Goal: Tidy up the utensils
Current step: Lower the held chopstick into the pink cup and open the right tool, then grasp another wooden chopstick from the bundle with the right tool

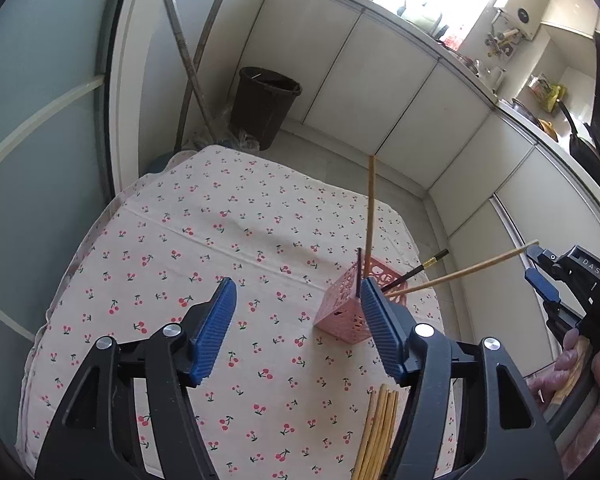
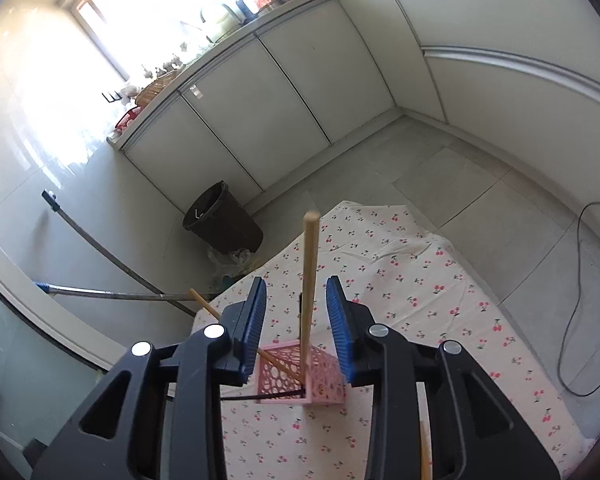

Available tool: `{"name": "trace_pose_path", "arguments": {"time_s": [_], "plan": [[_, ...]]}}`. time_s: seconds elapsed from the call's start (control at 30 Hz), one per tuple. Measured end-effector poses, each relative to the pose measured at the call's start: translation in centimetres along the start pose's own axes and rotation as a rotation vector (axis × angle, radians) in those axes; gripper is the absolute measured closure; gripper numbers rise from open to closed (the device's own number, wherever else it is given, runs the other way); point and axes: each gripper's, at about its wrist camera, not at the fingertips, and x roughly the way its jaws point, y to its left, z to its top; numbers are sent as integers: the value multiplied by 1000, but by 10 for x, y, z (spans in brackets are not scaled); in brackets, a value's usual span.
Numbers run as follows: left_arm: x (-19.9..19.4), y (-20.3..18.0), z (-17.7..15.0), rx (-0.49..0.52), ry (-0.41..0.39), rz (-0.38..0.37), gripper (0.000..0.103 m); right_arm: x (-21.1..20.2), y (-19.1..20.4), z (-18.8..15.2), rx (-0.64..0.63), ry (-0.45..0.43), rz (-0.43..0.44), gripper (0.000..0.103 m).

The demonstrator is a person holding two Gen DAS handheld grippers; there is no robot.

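- Left wrist view: the left tongs (image 1: 296,300) hang open over the tabletop (image 1: 204,240), which wears a cherry-print cloth, with nothing between their blue pads.
- Just beside the right-hand pad stands a pink holder (image 1: 342,312), its walls pierced with holes.
- Four chopsticks show in the holder: a pale one (image 1: 370,208) nearly upright, a second pale one (image 1: 464,270) leaning far to the right, a dark one with a gold band (image 1: 416,270) leaning the same way, and a thin dark one (image 1: 358,272) upright.
- A bundle of pale chopsticks (image 1: 376,432) lies flat on the cloth near the lower edge, partly behind the right finger.
- At the right edge the right tongs (image 1: 538,268) appear, held by a gloved hand (image 1: 580,364).
- Right wrist view: the right tongs (image 2: 296,332) stand open above the pink holder (image 2: 300,376); the upright pale chopstick (image 2: 309,276) rises in the gap, touching neither pad.
- A dark bin (image 2: 220,220) stands on the floor beyond the tabletop.
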Motion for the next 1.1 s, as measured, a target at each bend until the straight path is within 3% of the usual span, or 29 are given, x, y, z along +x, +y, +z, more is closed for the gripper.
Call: {"name": "trace_pose_path", "arguments": {"time_s": [0.17, 0.23, 0.37, 0.5, 0.67, 0.73, 1.03, 1.07, 1.1], "plan": [[-7, -23, -11, 73, -37, 2, 24, -22, -8, -23, -65, -20, -52, 66], [-9, -30, -17, 104, -39, -4, 21, -27, -13, -35, -90, -16, -76, 49], [-13, -36, -23, 139, -63, 13, 14, -35, -32, -52, -76, 11, -90, 46], [-16, -22, -20, 81, -56, 18, 13, -25, -80, -54, 141, 124, -56, 38], [-14, 2, -12, -36, -3, -21, 12, 33, -146, -64, 493, 339, 3, 38], [-13, 6, -10, -56, 6, -23, 12, 55, -154, -64, 536, 357, -22, 38], [3, 8, -10, -61, 78, -38, 11, 161, -137, -29, 309, 386, -300, 40], [5, 8, -10, -61, 85, -42, 11, 178, -137, -31, 271, 411, -337, 42], [6, 8, -10, -61, 90, -43, 11, 189, -137, -34, 248, 436, -362, 51]]}}
